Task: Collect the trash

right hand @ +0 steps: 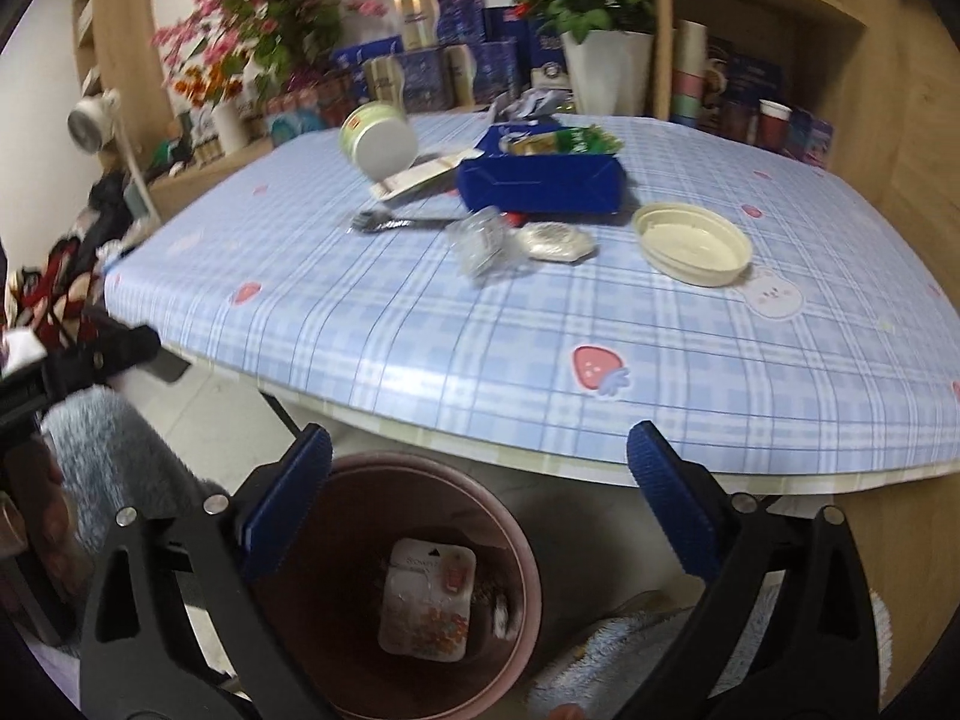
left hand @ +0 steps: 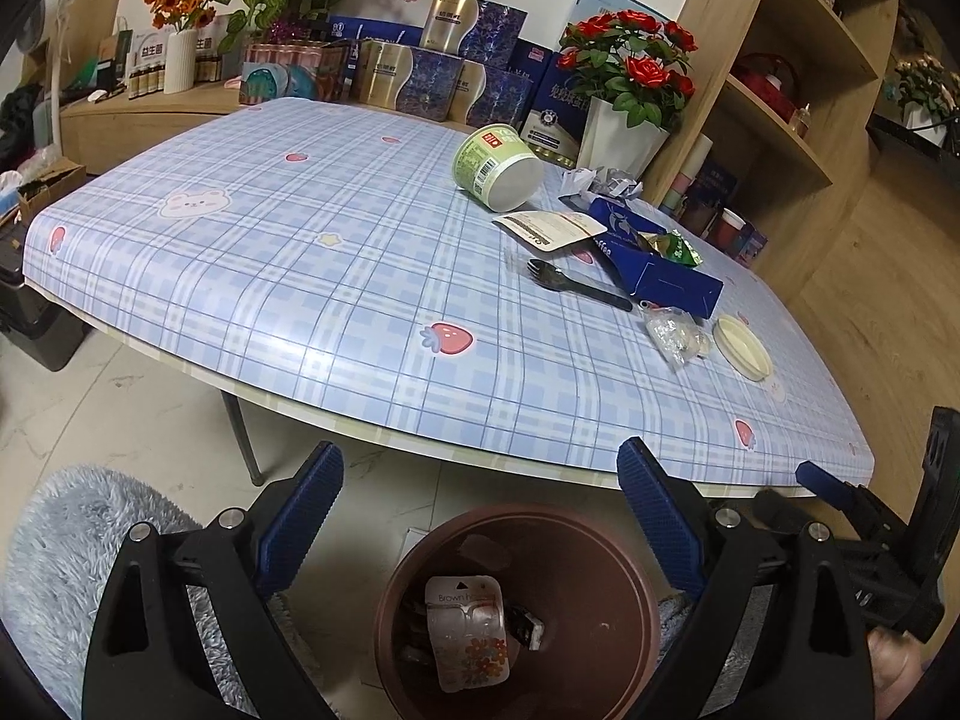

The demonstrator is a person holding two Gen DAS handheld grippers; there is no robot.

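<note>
Item one: my left gripper point(left hand: 480, 516), jaws spread wide with nothing between the blue pads, poised above the brown bin point(left hand: 516, 612) on the floor at the table's near edge. My right gripper point(right hand: 480, 498), jaws equally wide and empty, hangs over the same bin.

Item two, inside the bin: a clear blister card point(left hand: 468, 636) printed with small flowers, lying flat on the bottom, plus a small dark scrap beside it that I cannot identify.

Item three, trash on the plaid tablecloth point(left hand: 300, 276), clustered toward the shelf side:
- green paper cup point(left hand: 495, 165), tipped on its side
- flat paper packet point(left hand: 549, 228), just in front of the cup
- black plastic fork point(left hand: 576, 285)
- blue coffee box point(left hand: 654, 264), opened, a green wrapper point(left hand: 675, 249) resting in it
- crumpled clear wrapper point(left hand: 675, 333), near the fork's handle
- cream round lid point(left hand: 741, 348), upturned, beside that wrapper
- crumpled foil point(left hand: 600, 180), at the foot of the white rose pot point(left hand: 618, 138)
</note>
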